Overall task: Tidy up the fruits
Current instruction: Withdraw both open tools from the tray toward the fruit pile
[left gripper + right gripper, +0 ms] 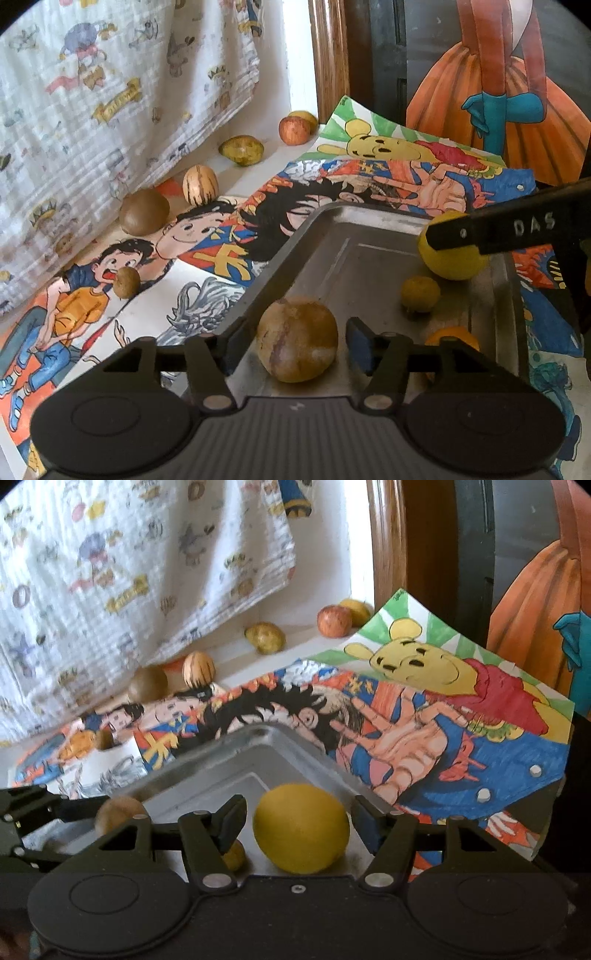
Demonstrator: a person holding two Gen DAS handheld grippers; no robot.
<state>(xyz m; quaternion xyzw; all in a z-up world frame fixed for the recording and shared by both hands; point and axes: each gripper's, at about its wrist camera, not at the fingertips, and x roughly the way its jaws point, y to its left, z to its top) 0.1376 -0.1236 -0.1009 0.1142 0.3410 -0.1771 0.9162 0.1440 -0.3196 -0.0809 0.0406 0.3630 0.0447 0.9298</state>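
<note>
The left hand-held gripper [297, 341] is held low over the near end of a metal tray [354, 236], pointed forward and slightly downward along it. Its jaws are spread wide, and a brown mottled fruit [297, 339] is seen between the fingertips, resting on the tray floor; a clear gap shows on the right side, while contact on the left cannot be told. Ahead and to the right of this hand-held gripper, a small yellowish fruit [421, 293] lies on the tray, and part of an orange fruit [452, 334] is seen just behind its right finger.

The right hand-held gripper [301, 825] is likewise held low over the tray [258, 746], angled in toward its far corner. Its jaws are also wide apart, and a yellow round fruit [301, 827] sits between them on the tray with a gap visible on both sides, so nothing is gripped.

Beyond the tray, colourful cartoon drawings [207, 236] are spread over the worktop. Farther ahead and to the left of both hand-held grippers, 6 loose fruits are lined along a hanging patterned cloth [110, 92], among them a red apple [294, 129] and a striped pale fruit [200, 184].
</note>
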